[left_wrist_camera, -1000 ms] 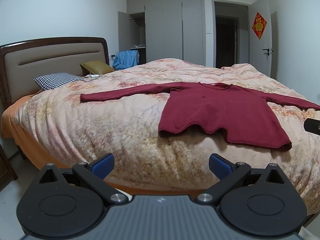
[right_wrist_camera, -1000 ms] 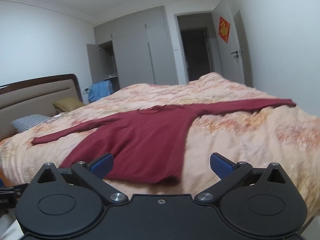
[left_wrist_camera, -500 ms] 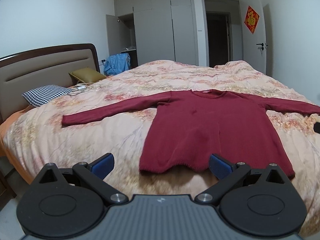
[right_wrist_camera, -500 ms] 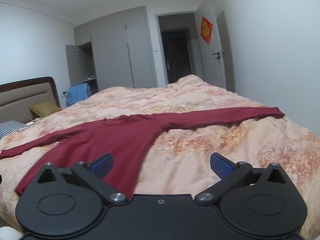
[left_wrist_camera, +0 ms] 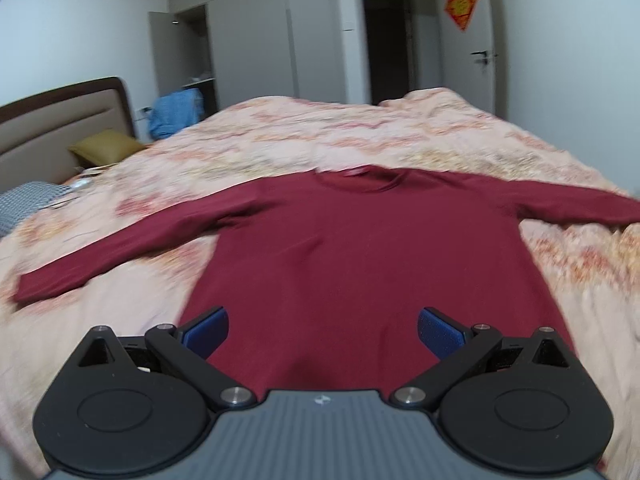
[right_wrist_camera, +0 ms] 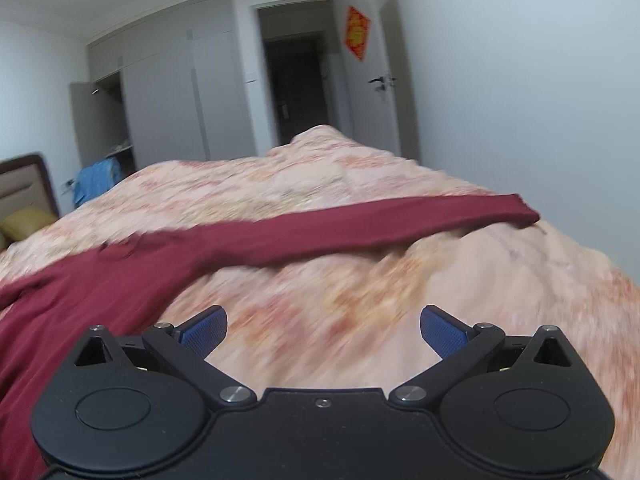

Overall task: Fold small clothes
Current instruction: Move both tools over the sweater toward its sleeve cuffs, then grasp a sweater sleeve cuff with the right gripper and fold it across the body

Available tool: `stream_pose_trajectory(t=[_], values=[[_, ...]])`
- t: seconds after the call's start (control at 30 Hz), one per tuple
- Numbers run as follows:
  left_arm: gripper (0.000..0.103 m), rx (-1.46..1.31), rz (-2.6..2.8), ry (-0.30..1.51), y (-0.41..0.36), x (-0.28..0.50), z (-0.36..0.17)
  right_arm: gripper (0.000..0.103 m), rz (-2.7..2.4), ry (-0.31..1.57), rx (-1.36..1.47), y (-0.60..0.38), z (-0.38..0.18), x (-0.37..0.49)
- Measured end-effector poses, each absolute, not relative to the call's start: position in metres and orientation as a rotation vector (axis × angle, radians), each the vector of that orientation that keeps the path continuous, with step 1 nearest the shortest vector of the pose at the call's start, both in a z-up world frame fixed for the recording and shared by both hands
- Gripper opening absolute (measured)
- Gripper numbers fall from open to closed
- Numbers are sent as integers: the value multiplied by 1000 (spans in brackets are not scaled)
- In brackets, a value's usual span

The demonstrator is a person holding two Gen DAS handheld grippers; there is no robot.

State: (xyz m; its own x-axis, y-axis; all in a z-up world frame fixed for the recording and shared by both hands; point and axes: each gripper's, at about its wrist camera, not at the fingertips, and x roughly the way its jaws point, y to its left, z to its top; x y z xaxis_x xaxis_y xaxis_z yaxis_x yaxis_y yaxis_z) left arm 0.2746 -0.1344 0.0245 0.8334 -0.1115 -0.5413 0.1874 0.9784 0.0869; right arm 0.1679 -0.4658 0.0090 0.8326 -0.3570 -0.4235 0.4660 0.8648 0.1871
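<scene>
A dark red long-sleeved sweater (left_wrist_camera: 360,248) lies flat on the bed, both sleeves stretched out sideways, collar at the far side. My left gripper (left_wrist_camera: 323,330) hovers open over the sweater's lower hem, nothing between its blue pads. In the right wrist view the sweater (right_wrist_camera: 100,280) fills the left side and its right sleeve (right_wrist_camera: 380,226) runs across to the cuff at the right. My right gripper (right_wrist_camera: 323,330) is open above bare quilt, to the right of the sweater's body and nearer than the sleeve. The hem under the left gripper is hidden by its body.
The bed carries a peach floral quilt (left_wrist_camera: 360,132). A yellow pillow (left_wrist_camera: 106,148) and a checked pillow (left_wrist_camera: 24,204) lie by the headboard (left_wrist_camera: 60,120). A blue garment (left_wrist_camera: 176,112) hangs by the open wardrobe. A wall (right_wrist_camera: 540,100) and door stand to the right.
Both grippers have moved forward over the bed. The left one now hangs above the sweater's hem; the right one has swung right, past the body toward the sleeve. Both stayed open.
</scene>
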Motion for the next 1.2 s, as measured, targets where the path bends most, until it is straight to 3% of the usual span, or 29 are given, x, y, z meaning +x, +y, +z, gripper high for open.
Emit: stream_pose_trajectory(t=[0.3, 0.57, 0.73, 0.97, 1.03, 1.2], values=[[103, 112, -196, 583, -156, 351, -6, 103, -625, 408, 446, -591, 8, 205], [103, 78, -203, 654, -149, 374, -26, 101, -747, 328, 699, -674, -16, 221], [103, 83, -228, 684, -145, 381, -22, 75, -828, 339, 695, -692, -24, 234], [103, 34, -284, 728, -129, 387, -6, 14, -882, 384, 574, -685, -19, 254], [103, 19, -289, 731, -124, 388, -2, 8, -883, 370, 536, -678, -12, 255], [103, -17, -293, 724, -109, 391, 8, 6, -825, 308, 380, -645, 23, 270]])
